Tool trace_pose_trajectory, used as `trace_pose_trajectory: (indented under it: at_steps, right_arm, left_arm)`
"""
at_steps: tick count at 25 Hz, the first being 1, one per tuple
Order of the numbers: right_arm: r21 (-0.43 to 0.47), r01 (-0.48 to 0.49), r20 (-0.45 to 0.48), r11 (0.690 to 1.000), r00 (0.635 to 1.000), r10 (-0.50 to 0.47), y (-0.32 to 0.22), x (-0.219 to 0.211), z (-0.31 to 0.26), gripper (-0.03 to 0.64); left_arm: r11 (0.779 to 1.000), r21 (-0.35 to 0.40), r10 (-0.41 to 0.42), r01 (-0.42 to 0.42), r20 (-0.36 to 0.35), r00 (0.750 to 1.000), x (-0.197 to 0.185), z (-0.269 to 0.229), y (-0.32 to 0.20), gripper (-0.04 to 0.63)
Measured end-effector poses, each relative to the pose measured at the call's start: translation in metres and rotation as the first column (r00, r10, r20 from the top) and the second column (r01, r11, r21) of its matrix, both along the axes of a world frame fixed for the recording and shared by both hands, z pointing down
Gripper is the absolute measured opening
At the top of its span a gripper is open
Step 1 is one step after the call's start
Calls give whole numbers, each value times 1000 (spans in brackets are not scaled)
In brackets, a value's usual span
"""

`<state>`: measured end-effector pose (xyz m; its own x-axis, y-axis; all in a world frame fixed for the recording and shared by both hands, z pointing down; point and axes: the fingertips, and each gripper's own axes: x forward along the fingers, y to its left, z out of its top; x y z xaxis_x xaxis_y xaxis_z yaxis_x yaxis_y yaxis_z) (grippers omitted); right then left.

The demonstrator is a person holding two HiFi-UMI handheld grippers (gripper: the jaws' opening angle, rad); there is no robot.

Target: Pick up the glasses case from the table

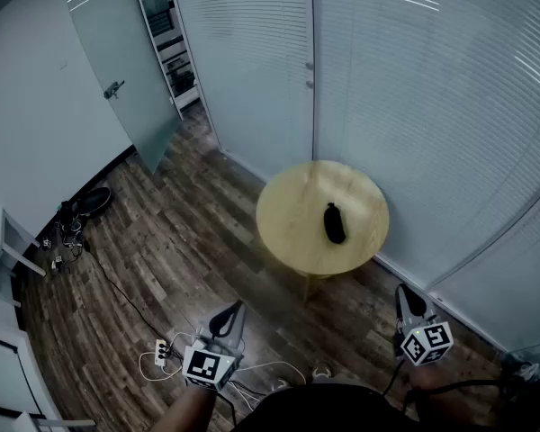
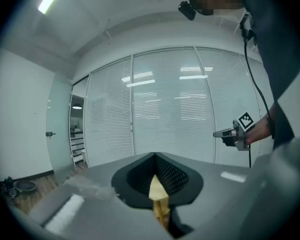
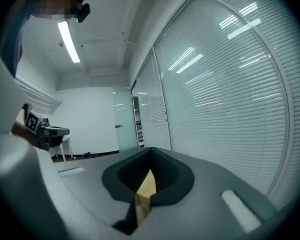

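Standing back from the round wooden desk, both grippers hang low at the near edge of the head view, and neither is anywhere close to the target yet. The glasses case lies alone on the desktop, a dark, elongated, rounded shape a little right of the middle, with its long axis running roughly near to far. Bare wood surrounds it, so nothing crowds the approach.

The left gripper sits at the near left over the wooden floor, with its jaws pressed together and nothing between them. The right gripper is at the near right, also with jaws closed and empty. Both point roughly level, towards the desk.

As for handling, the case looks like a small hard shell, so probably light and stiff rather than squashy. Its smooth, curved skin could well slide out of a pinch taken near either rounded end. The safest bet is to take it across its narrow width at mid-length, where the sides run closest to parallel. The right gripper looks the nearer candidate, though its jaws would need to open first.
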<state>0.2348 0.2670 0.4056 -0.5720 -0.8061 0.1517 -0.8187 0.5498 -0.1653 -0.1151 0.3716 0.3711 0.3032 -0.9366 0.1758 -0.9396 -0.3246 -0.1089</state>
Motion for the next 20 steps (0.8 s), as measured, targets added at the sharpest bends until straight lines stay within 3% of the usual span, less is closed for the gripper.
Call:
trace_pose_trajectory:
  at_steps: [4,9,14,16,20]
  right_arm:
    - [39,49,-68,998,997,-47,-7,4,9,6]
    - [41,99,-91,994,991,-95,-13,9,19,6]
    - [68,160,-72,985,985,-155,-27,13,32,6]
    - [36,137,-52,990,989,-135,-37,16,41,6]
    - [15,128,-66,992,990,-126,-50,14,56,8]
  left_arm:
    - [997,22,-72,73,-22,997,-1,-1,-14,5]
    - [995,22,-92,95,-126,988,22,1,-29,5]
    - [990,26,-136,139,-110,985,36,12,-54,5]
    - [992,28,-115,119,-126,985,49,6,-62,5]
    - [998,42,-36,39,-75,997,64,-1,-79,5]
